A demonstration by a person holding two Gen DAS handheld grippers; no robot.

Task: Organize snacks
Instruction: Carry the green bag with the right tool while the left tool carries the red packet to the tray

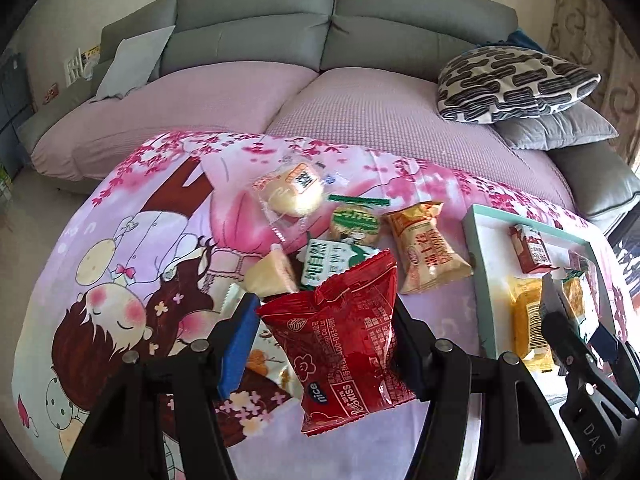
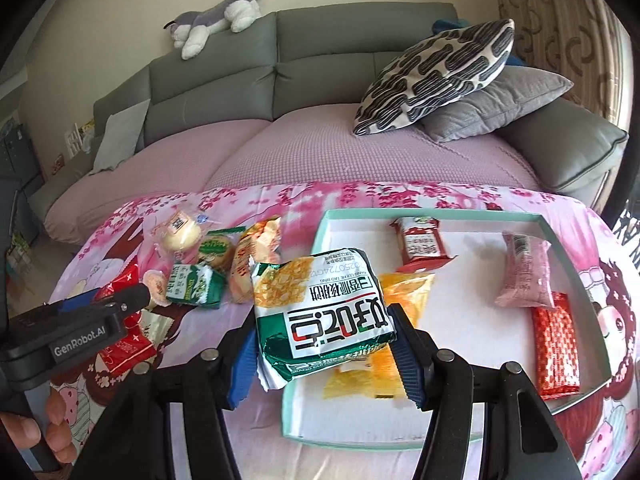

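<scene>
You had the left gripper (image 1: 326, 344) clamped on the red packet (image 1: 340, 344) and the right gripper (image 2: 324, 340) on the green-and-white packet (image 2: 322, 312); you needed to lower each flat into the teal tray (image 2: 440, 213).

I see a red snack packet (image 1: 344, 344) lifted over the cloth, a green-white packet (image 2: 324, 316) above the tray (image 2: 440, 214)
</scene>
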